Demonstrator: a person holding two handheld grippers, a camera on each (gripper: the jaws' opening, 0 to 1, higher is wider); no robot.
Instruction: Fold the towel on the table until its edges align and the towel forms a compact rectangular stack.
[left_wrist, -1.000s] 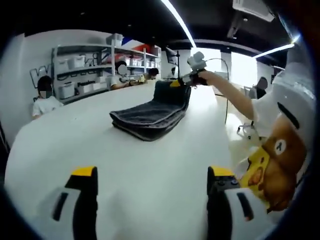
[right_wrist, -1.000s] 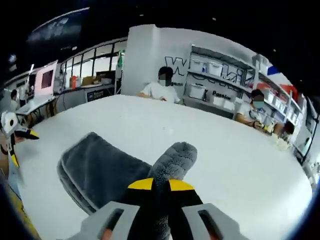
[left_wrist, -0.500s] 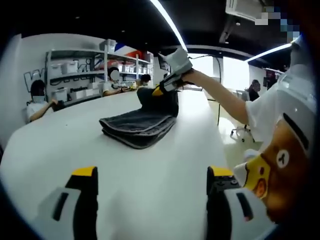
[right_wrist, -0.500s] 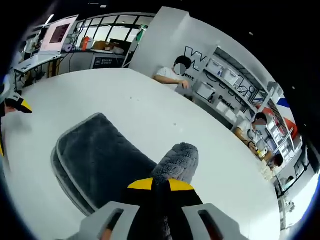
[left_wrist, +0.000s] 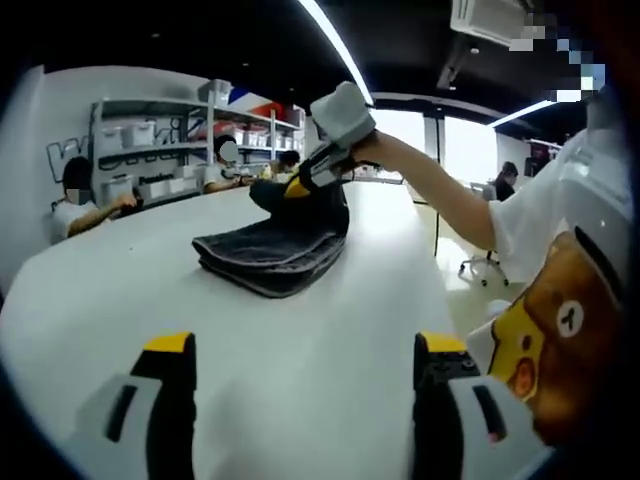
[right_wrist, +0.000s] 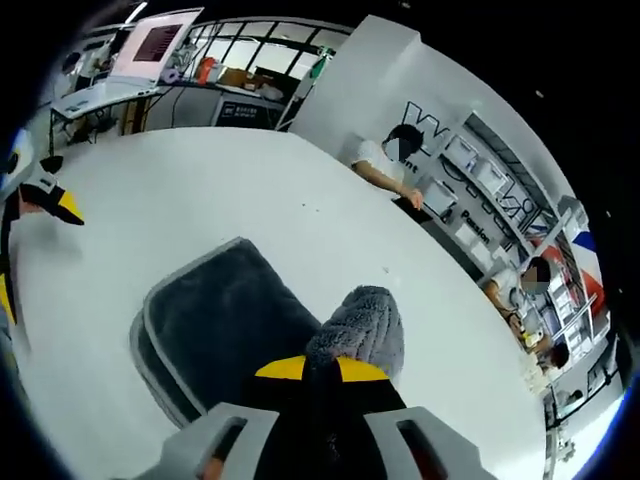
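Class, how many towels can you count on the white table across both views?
1: a dark grey towel mid-table, one end lifted, pinched by the right tool. Its folded layers could hide another.

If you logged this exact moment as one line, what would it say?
step: folding | right gripper: shut on dark grey fluffy towel, end lifted over stack | left gripper: open, above white table

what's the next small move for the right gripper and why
Probably carry the pinched end across and lay it on the flat part: the right gripper is shut on the grey towel, lifted above the table, while the left gripper waits open.
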